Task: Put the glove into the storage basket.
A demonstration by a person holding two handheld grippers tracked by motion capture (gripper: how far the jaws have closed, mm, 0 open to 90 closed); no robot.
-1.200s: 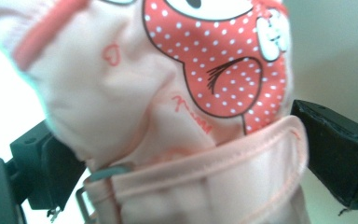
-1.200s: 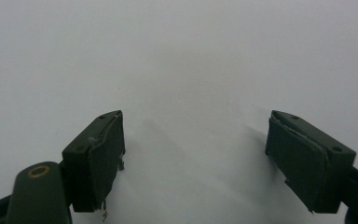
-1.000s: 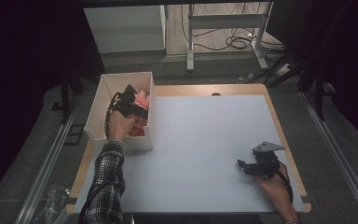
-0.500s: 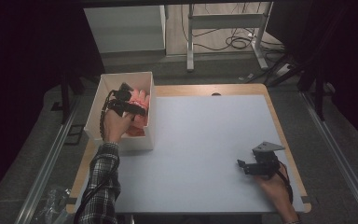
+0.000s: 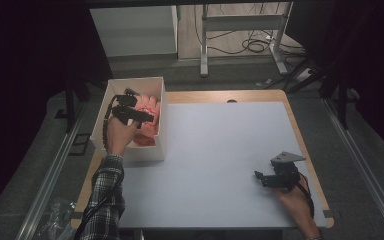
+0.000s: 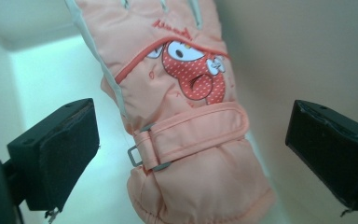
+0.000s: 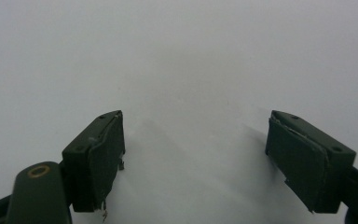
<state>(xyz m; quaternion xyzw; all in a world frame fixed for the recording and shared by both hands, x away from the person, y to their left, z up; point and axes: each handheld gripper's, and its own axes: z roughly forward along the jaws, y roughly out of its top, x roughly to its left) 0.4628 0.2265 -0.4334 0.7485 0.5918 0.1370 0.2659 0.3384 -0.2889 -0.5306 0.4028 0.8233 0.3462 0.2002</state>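
We start with the pink glove, a padded child's glove with a red dotted cartoon patch on its back and a strap with a metal buckle across the wrist; it lies inside the white box at the left end of the table, resting on the box floor close against one inner wall. In the high view we see pink fabric filling the right half of that box. Our left gripper hangs over the box, above the glove, and in the left gripper view its two black jaws stand wide apart on either side of the glove's cuff, neither pad touching the fabric. The left hand holds it from the near side, the checked sleeve running back over the table's front edge. Well apart, at the near right corner of the white tabletop, our right gripper sits low over the bare surface, its jaws likewise spread with nothing between them, its grey plate on top.
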